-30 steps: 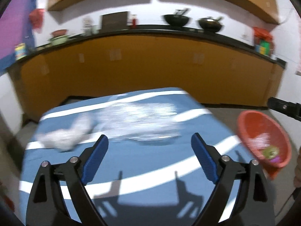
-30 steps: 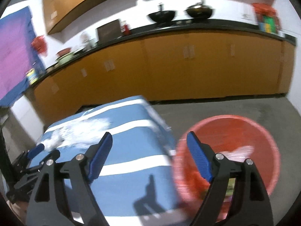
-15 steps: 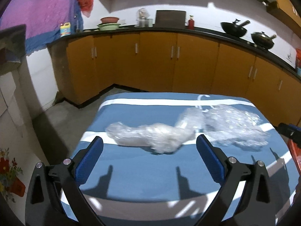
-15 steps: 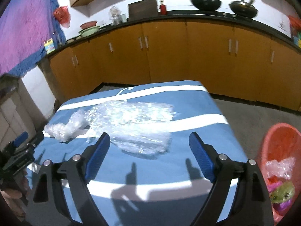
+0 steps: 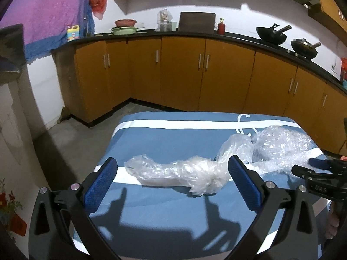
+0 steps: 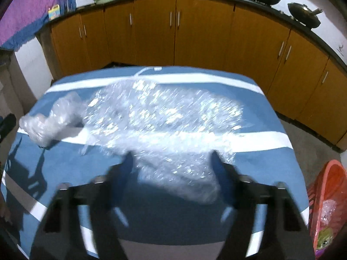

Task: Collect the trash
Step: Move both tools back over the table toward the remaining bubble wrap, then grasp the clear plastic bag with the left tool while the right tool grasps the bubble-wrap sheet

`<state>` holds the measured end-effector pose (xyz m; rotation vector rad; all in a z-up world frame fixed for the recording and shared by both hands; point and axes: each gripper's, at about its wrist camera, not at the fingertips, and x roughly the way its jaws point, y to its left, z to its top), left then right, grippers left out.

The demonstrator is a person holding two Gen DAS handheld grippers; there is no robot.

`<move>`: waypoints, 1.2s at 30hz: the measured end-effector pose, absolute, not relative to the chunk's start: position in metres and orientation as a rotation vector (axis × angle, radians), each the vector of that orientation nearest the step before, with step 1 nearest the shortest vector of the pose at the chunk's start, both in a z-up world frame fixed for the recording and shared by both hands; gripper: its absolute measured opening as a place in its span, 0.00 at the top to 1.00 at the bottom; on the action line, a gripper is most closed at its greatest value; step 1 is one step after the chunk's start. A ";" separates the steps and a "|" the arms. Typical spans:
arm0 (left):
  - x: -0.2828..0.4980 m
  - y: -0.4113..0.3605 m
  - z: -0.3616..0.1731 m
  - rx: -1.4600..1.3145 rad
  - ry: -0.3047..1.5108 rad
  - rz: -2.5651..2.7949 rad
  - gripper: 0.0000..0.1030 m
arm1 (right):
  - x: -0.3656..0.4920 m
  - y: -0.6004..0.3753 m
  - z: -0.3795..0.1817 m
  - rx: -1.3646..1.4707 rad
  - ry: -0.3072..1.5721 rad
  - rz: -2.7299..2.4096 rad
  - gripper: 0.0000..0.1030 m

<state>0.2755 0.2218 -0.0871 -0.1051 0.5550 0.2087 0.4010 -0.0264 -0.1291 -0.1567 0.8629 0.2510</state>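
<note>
The left gripper (image 5: 173, 177) hangs with its jaws at full spread, having just been opening, and nothing is between the blue ribbed pads. Just ahead of them lies the twisted plastic bag (image 5: 177, 172), a thin, cloudy, crinkled sausage of film. Its long axis runs crosswise to the jaws, from just ahead of the left pad to a knotted bulge just ahead of the right pad, so a short push forward would bring the bag between the pads. This hand is clearly the nearer one to it.

Further right, touching the bag's far end, spreads the bubble wrap (image 6: 164, 117), a broad, glittering, pimpled sheet lying flat on the blue-and-white striped tablecloth (image 6: 271, 160). Its near corner trails back between the fingers of the right gripper (image 6: 171, 169), whose jaws have just been closing around it. That view is smeared by motion, so the pads may already pinch the wrap, but I cannot tell.

Beyond the right jaw, off the table's edge and lower, sits the red basket (image 6: 329, 184) with scraps already in it.
</note>
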 end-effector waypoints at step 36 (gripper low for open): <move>0.334 0.197 -0.118 -0.046 0.817 -0.005 0.46 | 0.392 -0.101 -0.130 0.050 0.902 0.142 0.93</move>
